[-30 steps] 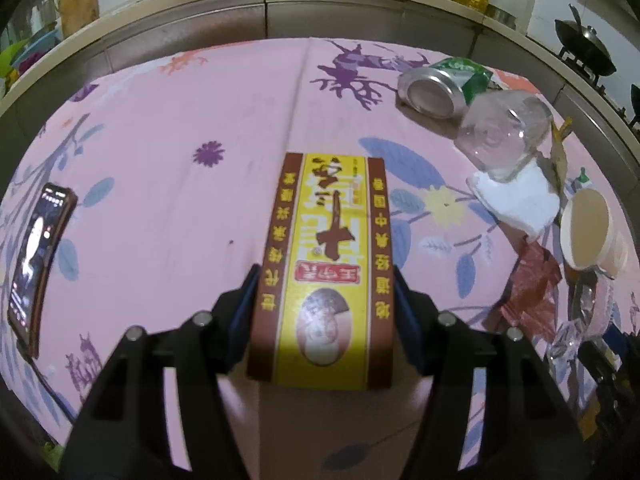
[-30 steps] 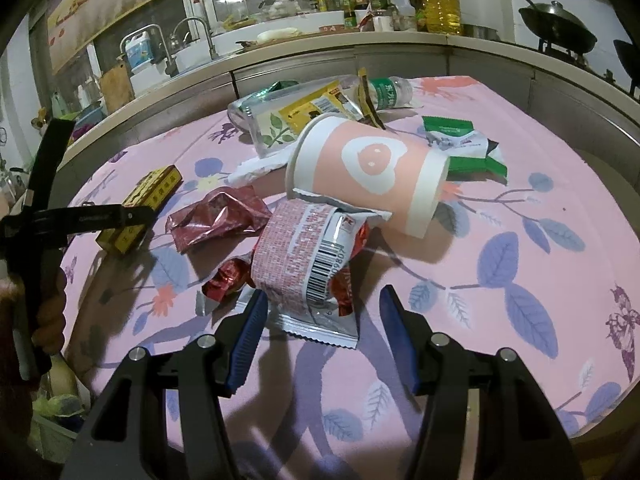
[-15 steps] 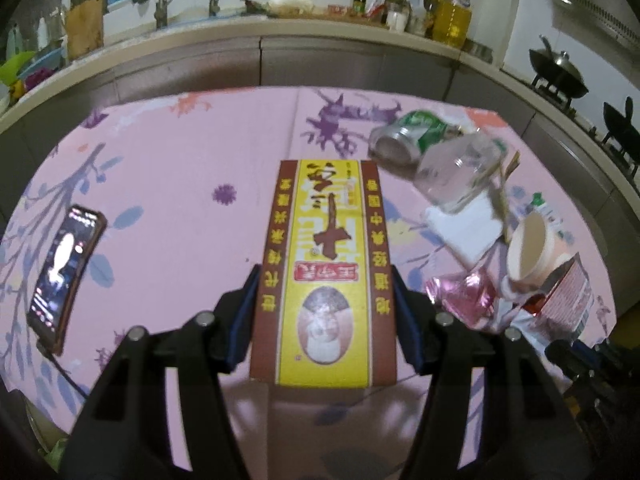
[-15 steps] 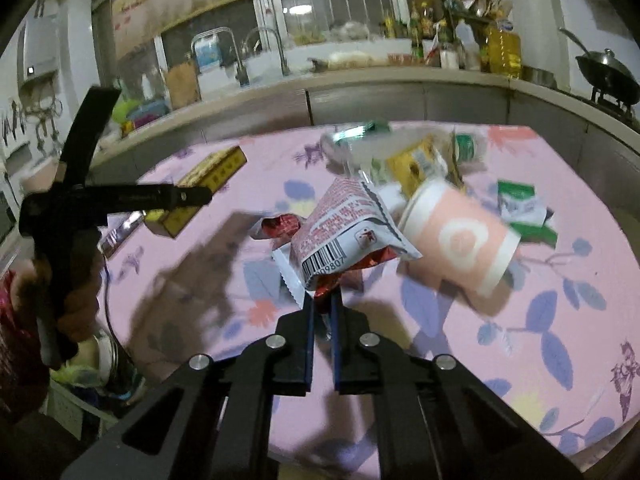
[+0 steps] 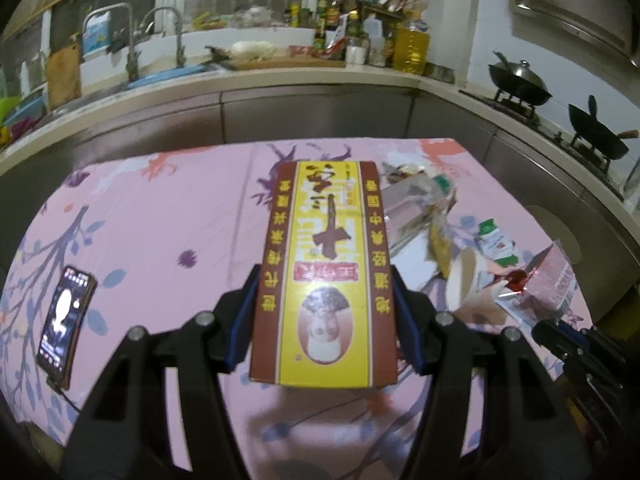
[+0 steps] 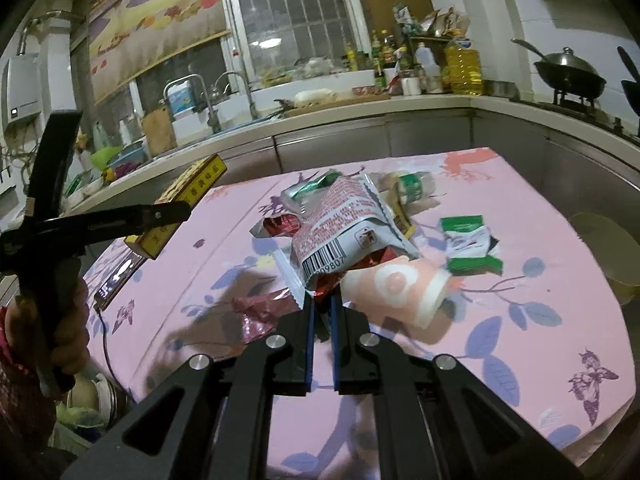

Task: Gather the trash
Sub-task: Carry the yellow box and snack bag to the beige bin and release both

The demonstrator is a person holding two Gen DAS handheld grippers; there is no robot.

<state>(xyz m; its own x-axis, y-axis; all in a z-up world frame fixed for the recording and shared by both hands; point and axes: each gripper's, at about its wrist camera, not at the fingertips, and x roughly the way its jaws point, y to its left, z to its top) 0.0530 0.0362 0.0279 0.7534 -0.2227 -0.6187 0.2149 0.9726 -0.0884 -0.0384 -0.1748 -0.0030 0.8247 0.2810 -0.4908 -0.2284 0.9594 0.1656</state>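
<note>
Both hands have gone up since the earlier frames, so the yellow box (image 5: pixel 326 276), pinched by the left jaws, points long-ways up the frame, and the snack bag (image 6: pixel 344 236) hangs above the table (image 6: pixel 532 196) from the shut right jaws.

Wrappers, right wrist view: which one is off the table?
The pink barcode wrapper, pinched in the right gripper. The green wrapper and the crumpled red one lie on the cloth.
</note>
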